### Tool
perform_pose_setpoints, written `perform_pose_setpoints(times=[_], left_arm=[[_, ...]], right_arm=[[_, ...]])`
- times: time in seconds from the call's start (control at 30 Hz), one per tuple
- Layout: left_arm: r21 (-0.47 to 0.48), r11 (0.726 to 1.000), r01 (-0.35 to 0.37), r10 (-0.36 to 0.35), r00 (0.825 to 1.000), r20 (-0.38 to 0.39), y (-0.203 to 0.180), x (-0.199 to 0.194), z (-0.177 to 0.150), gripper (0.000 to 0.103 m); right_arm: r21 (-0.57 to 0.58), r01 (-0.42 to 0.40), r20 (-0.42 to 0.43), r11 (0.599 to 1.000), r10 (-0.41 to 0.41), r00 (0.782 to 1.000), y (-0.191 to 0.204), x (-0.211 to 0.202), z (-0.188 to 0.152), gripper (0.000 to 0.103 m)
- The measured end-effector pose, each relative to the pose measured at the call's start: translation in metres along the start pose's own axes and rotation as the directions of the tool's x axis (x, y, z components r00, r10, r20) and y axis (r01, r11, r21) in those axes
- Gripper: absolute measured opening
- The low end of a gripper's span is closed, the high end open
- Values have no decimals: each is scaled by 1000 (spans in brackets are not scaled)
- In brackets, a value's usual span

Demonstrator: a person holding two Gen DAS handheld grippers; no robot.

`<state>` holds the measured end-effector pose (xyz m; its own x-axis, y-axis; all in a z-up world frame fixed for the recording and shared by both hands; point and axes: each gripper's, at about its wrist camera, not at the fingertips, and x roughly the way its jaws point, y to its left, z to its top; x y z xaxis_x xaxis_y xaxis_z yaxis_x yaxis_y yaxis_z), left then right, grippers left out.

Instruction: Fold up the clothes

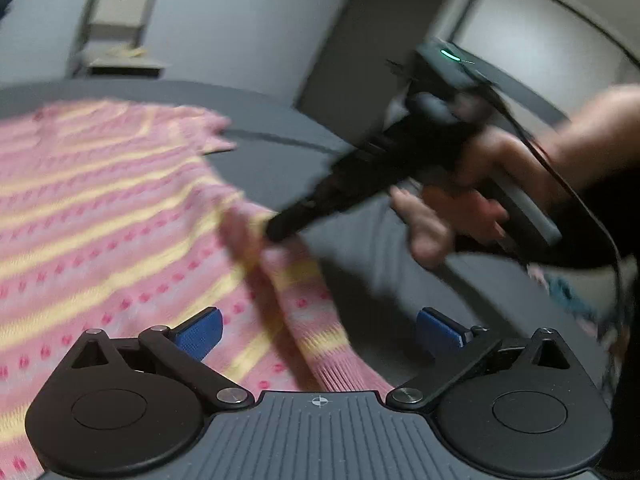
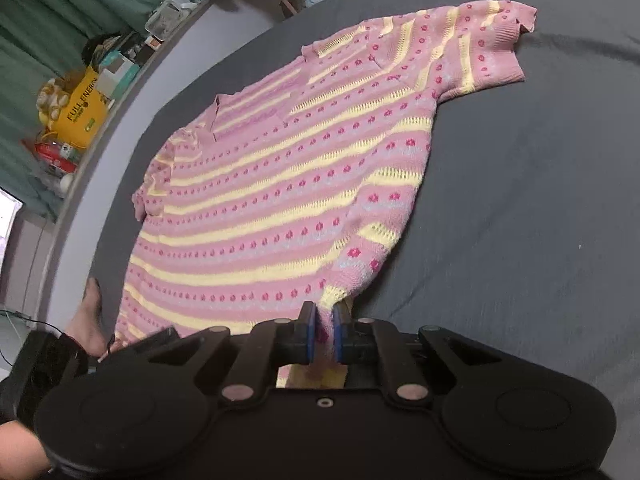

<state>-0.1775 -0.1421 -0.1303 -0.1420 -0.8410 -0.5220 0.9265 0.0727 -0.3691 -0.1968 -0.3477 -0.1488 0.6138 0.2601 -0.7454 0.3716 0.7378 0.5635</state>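
Spreading across the centre of the frame on the grey bed (image 2: 520, 208), the soft, limp knit top (image 2: 280, 184) is pinched at its hem by the right gripper (image 2: 323, 334); the left gripper (image 1: 318, 330) is held agape above it, so the opposite hem corner is best grasped.

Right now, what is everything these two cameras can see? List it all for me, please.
Knit top: one, pink with yellow stripes and red dots, spread flat on the sheet, hem corner pinched.
Bed sheet: one, dark grey, under the top.
Yellow bag: one, among clutter beside the bed.
Curtain: one, green, behind the clutter.
Chair: one, pale, blurred, by the wall.
Bare foot: one, on the floor at the bed edge.
Left gripper: black, blue pads, open above the top.
Right gripper: black, blue pads, shut on the hem.
Right hand: holding the right gripper's handle.
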Motion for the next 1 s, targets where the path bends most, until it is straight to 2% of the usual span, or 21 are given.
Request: perform_pose_setpoints(times=[0.07, 0.13, 0.3, 0.33, 0.4, 0.5, 0.57, 0.63, 0.73, 0.83, 0.93, 1.0], left_arm=[[85, 996, -11, 15, 999, -50, -14, 7, 5, 103], [169, 978, -124, 144, 984, -108, -28, 22, 6, 103], [133, 975, -177, 194, 973, -124, -44, 40, 8, 103], [156, 967, -200, 220, 968, -121, -51, 43, 7, 103], [197, 947, -255, 281, 952, -119, -64, 48, 7, 103], [249, 904, -347, 384, 916, -118, -78, 58, 7, 102], [224, 899, -376, 411, 902, -133, -76, 60, 7, 92], [196, 897, -395, 426, 892, -149, -73, 59, 6, 74], [131, 902, -412, 429, 888, -166, -59, 57, 6, 59], [46, 909, -415, 416, 894, -167, -41, 50, 7, 51], [-3, 905, -426, 420, 892, -164, -30, 45, 7, 51], [-32, 902, -430, 420, 893, -161, -24, 42, 7, 51]], right_arm=[[3, -13, 2, 1000, 13, 1000, 1, -1, 2, 10], [8, -27, -1, 1000, 27, 1000, 4, 0, 1, 10], [18, -27, 0, 999, 27, 1000, 13, 2, -1, 10], [21, -26, 0, 999, 26, 1000, 14, 3, 0, 10], [15, -23, -2, 1000, 23, 1000, 18, 6, 0, 10], [5, -20, -7, 1000, 20, 1000, 23, 10, 1, 10], [-6, -13, -11, 1000, 13, 1000, 28, 14, 2, 11], [-10, -4, -17, 1000, 4, 1000, 33, 20, 4, 11], [-21, 14, -30, 1000, -15, 999, 39, 28, 6, 14], [-14, 18, -35, 1000, -18, 999, 41, 35, 10, 20], [-4, 17, -32, 1000, -17, 999, 43, 39, 14, 27], [-10, 20, -27, 1000, -20, 999, 45, 40, 16, 28]])
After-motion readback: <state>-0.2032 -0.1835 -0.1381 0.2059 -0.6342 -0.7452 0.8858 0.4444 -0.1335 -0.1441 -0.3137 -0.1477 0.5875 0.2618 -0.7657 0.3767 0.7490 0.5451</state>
